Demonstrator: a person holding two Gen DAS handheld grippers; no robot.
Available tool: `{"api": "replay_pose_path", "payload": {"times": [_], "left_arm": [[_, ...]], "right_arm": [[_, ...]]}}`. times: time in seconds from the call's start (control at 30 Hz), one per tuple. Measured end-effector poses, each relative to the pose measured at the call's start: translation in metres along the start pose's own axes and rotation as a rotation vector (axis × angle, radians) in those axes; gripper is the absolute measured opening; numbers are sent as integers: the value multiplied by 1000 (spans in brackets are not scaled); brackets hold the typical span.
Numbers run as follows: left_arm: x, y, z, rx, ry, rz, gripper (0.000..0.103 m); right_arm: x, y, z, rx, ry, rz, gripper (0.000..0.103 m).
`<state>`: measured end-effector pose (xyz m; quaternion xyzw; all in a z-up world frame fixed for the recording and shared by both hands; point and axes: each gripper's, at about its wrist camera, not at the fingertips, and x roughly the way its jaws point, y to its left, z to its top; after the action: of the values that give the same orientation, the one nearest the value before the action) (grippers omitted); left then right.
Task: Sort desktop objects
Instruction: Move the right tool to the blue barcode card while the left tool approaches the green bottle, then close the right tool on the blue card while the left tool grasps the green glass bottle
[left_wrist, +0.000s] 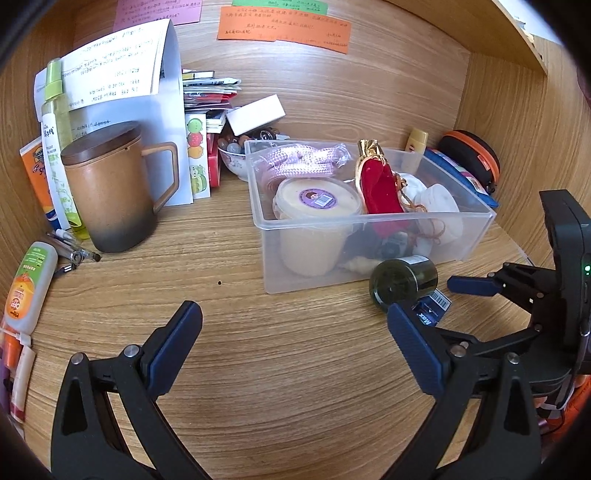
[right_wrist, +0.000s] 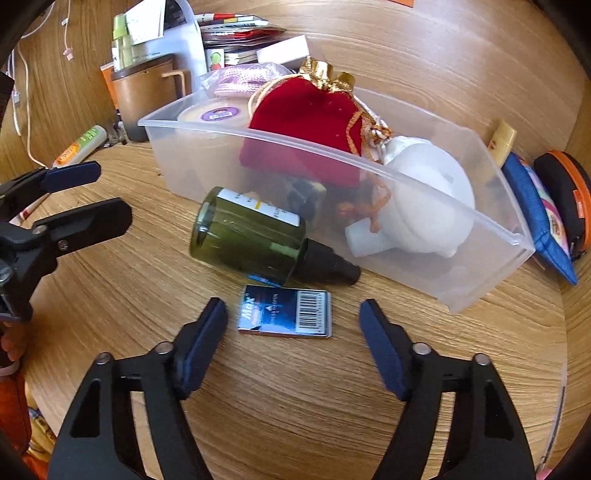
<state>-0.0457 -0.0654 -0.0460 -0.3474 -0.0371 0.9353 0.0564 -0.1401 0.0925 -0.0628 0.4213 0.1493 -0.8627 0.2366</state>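
A small blue box with a barcode lies flat on the wooden desk between the fingers of my right gripper, which is open; the pads stand clear of it on both sides. Just beyond it a dark green bottle lies on its side against the clear plastic bin. The bin holds a red velvet pouch, a white container, a cream tub and pink rope. My left gripper hovers open over bare desk left of the green bottle.
A brown lidded mug, a spray bottle, papers and tubes crowd the left side. A bowl of beads and a white box sit behind the bin. A blue pouch and an orange-trimmed case lie at the right wall.
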Motion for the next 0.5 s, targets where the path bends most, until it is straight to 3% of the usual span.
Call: {"api": "replay_pose_path", "payload": {"times": [0.13,0.5], "left_arm": [[2,-3,0,11,12,10,102],[-3,-43,1,93,6,19,102]], "right_arm": [[0,-2,0,12,0,46,44],[-9,-18,-4,47,-20,85,44]]}}
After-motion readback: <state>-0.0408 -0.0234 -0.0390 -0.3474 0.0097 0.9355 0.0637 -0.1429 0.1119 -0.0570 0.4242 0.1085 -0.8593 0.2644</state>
